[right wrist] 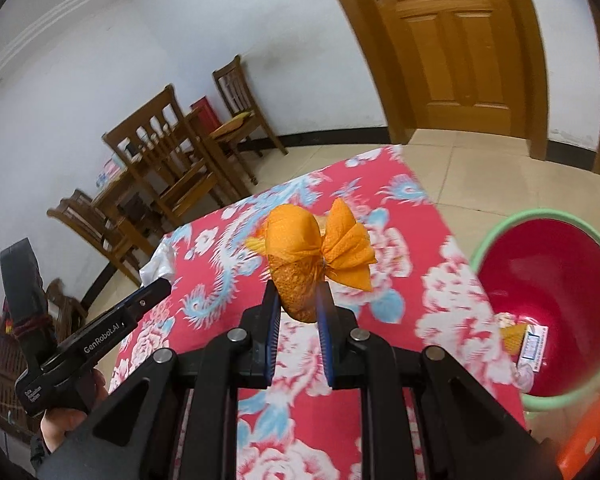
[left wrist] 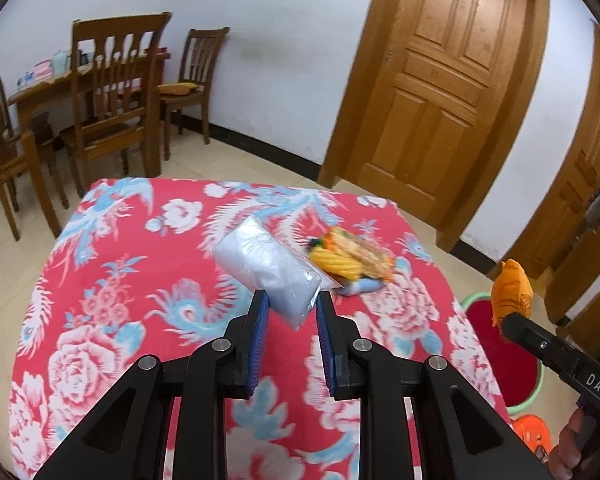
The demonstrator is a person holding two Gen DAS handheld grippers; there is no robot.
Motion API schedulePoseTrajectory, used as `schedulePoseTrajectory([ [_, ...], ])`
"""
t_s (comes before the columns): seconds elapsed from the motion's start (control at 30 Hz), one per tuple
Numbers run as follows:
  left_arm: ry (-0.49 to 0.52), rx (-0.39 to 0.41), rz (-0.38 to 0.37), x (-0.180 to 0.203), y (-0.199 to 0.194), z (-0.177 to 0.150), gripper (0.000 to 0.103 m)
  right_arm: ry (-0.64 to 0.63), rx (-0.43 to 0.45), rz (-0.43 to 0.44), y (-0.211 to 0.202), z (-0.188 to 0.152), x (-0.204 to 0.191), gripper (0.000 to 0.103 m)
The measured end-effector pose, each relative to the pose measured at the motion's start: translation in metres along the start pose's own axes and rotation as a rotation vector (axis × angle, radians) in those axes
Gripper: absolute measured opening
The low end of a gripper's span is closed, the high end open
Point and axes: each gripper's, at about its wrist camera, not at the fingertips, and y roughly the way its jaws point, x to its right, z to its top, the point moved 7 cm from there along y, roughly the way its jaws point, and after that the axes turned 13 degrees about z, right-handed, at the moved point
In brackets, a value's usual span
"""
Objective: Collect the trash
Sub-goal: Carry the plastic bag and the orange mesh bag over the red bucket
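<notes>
Left wrist view: the left gripper (left wrist: 290, 300) pinches a silver bag (left wrist: 266, 270) between its blue pads, lifted above the floral cloth (left wrist: 112, 280). Just behind the bag, snack wrappers (left wrist: 352, 258) lie on the cloth. At right, the right gripper (left wrist: 508, 322) holds an orange net (left wrist: 512, 292) over the red bin (left wrist: 504, 360).

Right wrist view: the right gripper (right wrist: 298, 300) pinches the orange net (right wrist: 300, 260) above the cloth (right wrist: 452, 292). The bin (right wrist: 548, 280) stands beside the table at right, with trash (right wrist: 526, 342) inside.

Both wrist views close above the shared floral tablecloth (left wrist: 140, 280) (right wrist: 440, 248), facing doors.
</notes>
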Motion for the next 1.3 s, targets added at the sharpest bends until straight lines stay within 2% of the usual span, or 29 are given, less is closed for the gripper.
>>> schedulePoseTrajectory([
  [0.43, 0.111, -0.005, -0.078, 0.076, -0.004, -0.008, 0.024, 0.08, 0.077, -0.094, -0.053, 0.002, 0.059, 0.02],
  [1.3, 0.336, -0.074, -0.257, 0.222, 0.014, -0.047, 0.024, 0.301, 0.109, -0.283, -0.087, -0.027, 0.178, 0.02],
])
